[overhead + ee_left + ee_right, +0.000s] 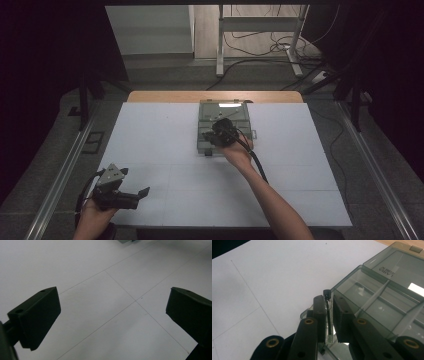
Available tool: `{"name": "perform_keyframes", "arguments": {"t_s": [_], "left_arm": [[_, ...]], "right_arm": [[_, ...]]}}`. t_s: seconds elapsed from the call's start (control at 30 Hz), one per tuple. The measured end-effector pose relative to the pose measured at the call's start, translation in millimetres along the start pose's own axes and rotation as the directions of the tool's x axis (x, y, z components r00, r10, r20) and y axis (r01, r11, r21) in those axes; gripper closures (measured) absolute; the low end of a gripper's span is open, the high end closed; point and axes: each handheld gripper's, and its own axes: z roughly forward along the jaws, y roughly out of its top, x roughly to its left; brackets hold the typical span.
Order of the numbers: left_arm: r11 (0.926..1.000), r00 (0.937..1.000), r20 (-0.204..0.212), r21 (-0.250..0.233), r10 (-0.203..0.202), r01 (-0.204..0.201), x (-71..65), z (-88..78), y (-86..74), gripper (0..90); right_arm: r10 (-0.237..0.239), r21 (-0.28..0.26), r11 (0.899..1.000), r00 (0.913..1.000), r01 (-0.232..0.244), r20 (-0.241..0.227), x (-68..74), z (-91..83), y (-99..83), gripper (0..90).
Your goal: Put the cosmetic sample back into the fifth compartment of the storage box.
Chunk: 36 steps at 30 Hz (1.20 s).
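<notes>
Now: vial held over the compartment box.
Right gripper (329, 315) clamps a small black-capped glass vial (328, 317) above the clear compartment box (384, 302); left gripper (112, 317) gapes wide over the white table (100, 277).

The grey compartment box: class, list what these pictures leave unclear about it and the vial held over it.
- Grey compartment box: in the high view the right gripper covers its near half.
- Lid lettering: right gripper view, cut short and too small to read.
- Slim vial: lower end hidden between the jaws.

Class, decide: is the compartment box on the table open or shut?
Open: the compartment box has its clear lid swung back flat, dividers exposed.
</notes>
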Motion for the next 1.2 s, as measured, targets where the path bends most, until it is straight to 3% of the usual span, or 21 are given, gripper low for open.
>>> {"name": "perform_keyframes", "arguments": {"t_s": [0.37, 0.7, 0.9, 1.2], "left_arm": [[1.0, 1.0, 0.004, 0.001, 0.001, -0.001, 0.3, 0.1, 0.0, 0.3], [1.0, 1.0, 0.005, 0.001, 0.002, -0.002, 0.3, 0.2, 0.0, 0.3], [1.0, 1.0, 0.005, 0.003, 0.002, -0.002, 0.4, 0.3, 0.1, 0.3], [1.0, 1.0, 0.003, 0.001, 0.003, -0.003, 0.1, 0.1, 0.0, 0.3]], "right_arm": [[-0.002, -0.008, 1.0, 0.9999, 0.002, 0.01, -0.4, 15.0, 9.1, 80.5], [0.006, 0.026, 1.0, 0.9997, -0.007, 0.024, -3.2, 27.5, 4.0, 79.6], [0.042, 0.028, 0.999, 0.9989, -0.043, 0.019, -6.1, 27.5, 3.0, 74.0], [0.028, 0.043, 0.999, 0.9995, -0.028, 0.012, -2.5, 24.4, 3.1, 68.8]]}}
